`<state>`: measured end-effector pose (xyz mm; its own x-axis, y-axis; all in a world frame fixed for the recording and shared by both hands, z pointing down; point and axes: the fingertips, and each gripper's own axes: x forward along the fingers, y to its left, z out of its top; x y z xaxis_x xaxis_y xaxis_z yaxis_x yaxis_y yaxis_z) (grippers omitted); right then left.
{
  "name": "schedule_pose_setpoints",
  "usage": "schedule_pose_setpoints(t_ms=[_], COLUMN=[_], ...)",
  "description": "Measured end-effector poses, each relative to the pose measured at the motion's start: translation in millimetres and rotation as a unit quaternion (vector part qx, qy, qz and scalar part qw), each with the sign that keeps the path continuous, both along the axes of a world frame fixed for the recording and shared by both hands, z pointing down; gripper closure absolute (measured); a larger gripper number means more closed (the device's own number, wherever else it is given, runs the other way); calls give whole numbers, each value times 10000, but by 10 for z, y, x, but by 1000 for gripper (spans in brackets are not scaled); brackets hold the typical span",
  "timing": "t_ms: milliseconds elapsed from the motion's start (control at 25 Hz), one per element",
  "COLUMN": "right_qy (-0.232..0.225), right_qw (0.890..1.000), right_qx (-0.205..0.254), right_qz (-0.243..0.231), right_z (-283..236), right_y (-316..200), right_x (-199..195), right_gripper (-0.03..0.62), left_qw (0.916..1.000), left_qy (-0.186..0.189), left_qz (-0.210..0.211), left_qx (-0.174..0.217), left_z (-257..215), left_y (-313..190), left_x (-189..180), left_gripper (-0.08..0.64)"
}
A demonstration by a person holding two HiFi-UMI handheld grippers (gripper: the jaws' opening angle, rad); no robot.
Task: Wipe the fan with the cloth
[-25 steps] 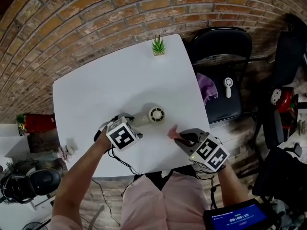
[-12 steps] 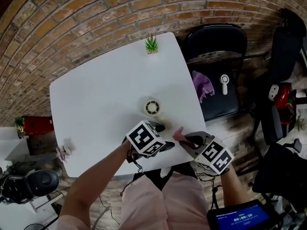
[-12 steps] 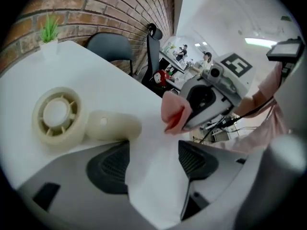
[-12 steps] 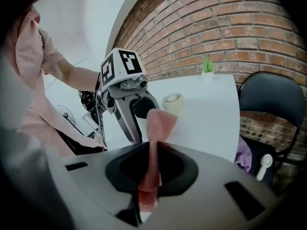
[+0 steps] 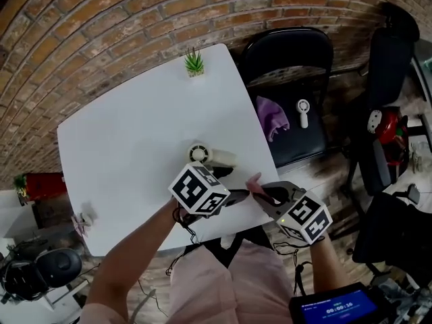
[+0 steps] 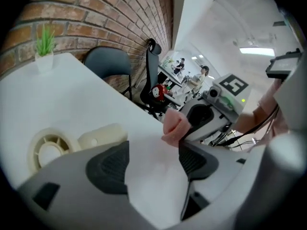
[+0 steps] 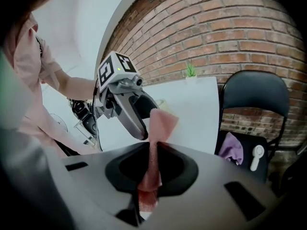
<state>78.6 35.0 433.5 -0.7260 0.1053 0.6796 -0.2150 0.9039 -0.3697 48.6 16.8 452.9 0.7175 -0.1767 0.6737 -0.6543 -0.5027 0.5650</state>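
From above, the small white fan [image 5: 202,155] lies near the middle of the white surface [image 5: 128,133], just above the left gripper [image 5: 228,185], whose fingers stand wide apart and empty. The right gripper [image 5: 266,193], lower right, has its fingers closed on a pink cloth [image 5: 254,183]. Probably best to steady the fan's handle with the left and sweep the cloth over the grille; open surface lies upper left, while the near edge is close below both grippers.

Pale pink clothes [image 5: 229,282]; grey left gripper [image 5: 231,185] and right gripper [image 5: 264,193], black-and-white marker cubes [image 5: 199,189]
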Motion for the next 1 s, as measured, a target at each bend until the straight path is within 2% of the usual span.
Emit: schedule_pose_setpoints(t_ms=[120,200,280,360,440,480,560,600,640,680,880,1000], right_qy=[-94,-162,-191,-212,-226,-225,-208,-197,-187,-174,2,177], right_qw=[9998,9995,9994,9994,9994,9994,9993,9993,9992,9992,9986,9969], right_qx=[-118,-187,-193,-197,-227,-248,-295,-320,-343,-364,-529,-760], right_qz=[141,202,192,163,137,122,80,54,30,13,74,89], right_z=[-24,-45,-66,-80,-80,-73,-49,-35,-21,-5,97,195], right_y=[-72,-110,-133,-139,-125,-114,-87,-70,-52,-37,6,98], right_x=[-34,-80,-129,-177,-215,-232,-267,-286,-306,-325,-441,-537], right_gripper=[557,557,557,557,557,557,557,557,555,556,556,557], left_qw=[9993,9975,9930,9835,9672,9554,9243,9091,8973,8897,8649,8552], left_qy=[125,74,-247,-820,-1495,-1845,-2486,-2713,-2851,-2912,-3042,-3045], left_qz=[40,120,242,462,972,1354,2207,2573,2846,3026,3593,3862], left_qx=[361,694,1133,1547,1807,1869,1873,1839,1807,1790,1742,1635], left_z=[-314,-484,-583,-591,-485,-389,-156,-49,37,97,278,378], left_y=[-48,-79,-152,-248,-295,-290,-244,-220,-207,-210,-276,-241], left_x=[-70,-184,-365,-583,-768,-845,-982,-1036,-1073,-1092,-1090,-1059], left_gripper=[230,230,230,225,206,195,184,176,167,164,158,161])
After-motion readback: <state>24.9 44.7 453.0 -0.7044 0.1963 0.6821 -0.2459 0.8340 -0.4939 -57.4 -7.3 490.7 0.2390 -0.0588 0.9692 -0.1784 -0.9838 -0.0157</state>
